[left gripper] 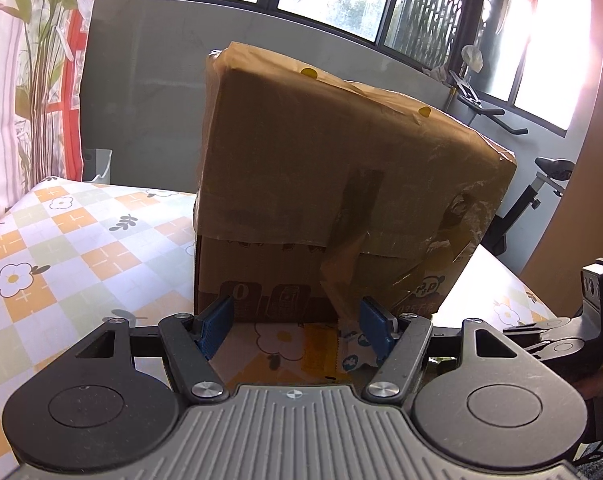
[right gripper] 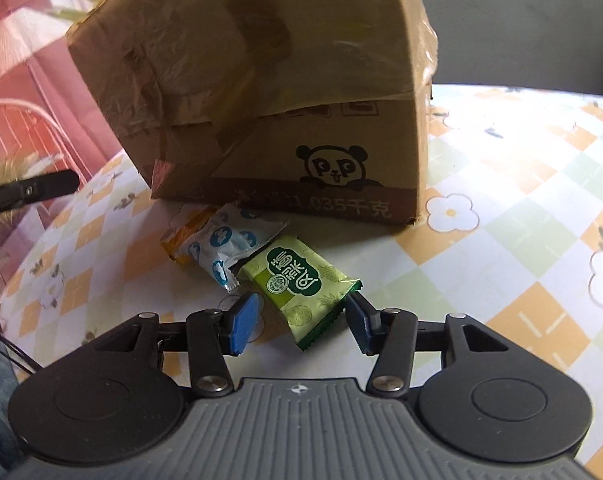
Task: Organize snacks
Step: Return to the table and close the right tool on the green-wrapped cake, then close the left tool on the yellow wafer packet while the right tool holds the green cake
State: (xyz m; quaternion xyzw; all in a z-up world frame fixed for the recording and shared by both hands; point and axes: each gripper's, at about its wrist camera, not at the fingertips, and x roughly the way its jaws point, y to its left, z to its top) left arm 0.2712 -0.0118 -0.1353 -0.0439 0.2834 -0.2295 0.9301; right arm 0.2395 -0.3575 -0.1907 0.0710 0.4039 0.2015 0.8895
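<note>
A brown cardboard box (left gripper: 333,184) with a panda print stands on the checked tablecloth; it also shows in the right wrist view (right gripper: 261,92). Three snack packets lie in front of it: a green one (right gripper: 301,284), a white one with blue dots (right gripper: 225,244) and an orange one (right gripper: 185,236) partly under the white one. My right gripper (right gripper: 301,322) is open, its pads either side of the green packet's near end. My left gripper (left gripper: 297,326) is open just before the box, above the orange packet (left gripper: 319,350) and white packet (left gripper: 355,354).
The table (left gripper: 61,248) with a floral checked cloth spreads to the left and right (right gripper: 521,208). A window wall and an exercise bike (left gripper: 541,188) stand behind. A red patterned curtain (left gripper: 29,80) hangs at the left.
</note>
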